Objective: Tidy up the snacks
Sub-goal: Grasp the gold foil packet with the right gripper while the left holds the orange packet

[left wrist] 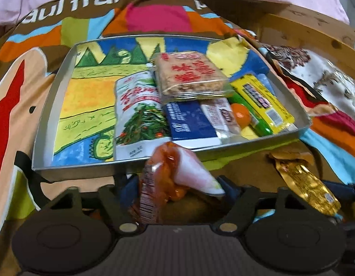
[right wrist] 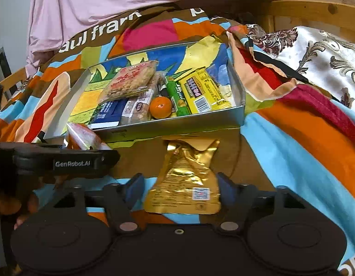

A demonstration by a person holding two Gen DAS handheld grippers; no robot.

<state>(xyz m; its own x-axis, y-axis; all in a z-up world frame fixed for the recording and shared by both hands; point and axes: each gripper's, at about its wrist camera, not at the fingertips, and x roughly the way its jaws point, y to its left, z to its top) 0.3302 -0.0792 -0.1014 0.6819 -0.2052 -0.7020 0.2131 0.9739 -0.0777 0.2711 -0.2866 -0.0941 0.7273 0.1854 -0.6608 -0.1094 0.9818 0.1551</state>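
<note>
- The left gripper (left wrist: 177, 184) is partly open around an orange packet (left wrist: 161, 179), just before the tray (left wrist: 50, 105); contact is unclear.
- The right gripper (right wrist: 179, 184) is partly open around a gold packet (right wrist: 184, 184) on the blanket (right wrist: 292, 149); the right pad seems to touch it.
- The other snacks lie in the tray.

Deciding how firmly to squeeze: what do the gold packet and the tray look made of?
Gold packet: likely metallised foil film, glossy, with sharp creases and bright glints. Tray: probably thin sheet metal or coated card, matte silver-grey walls with crisp folded corners; it cannot be told which.
</note>
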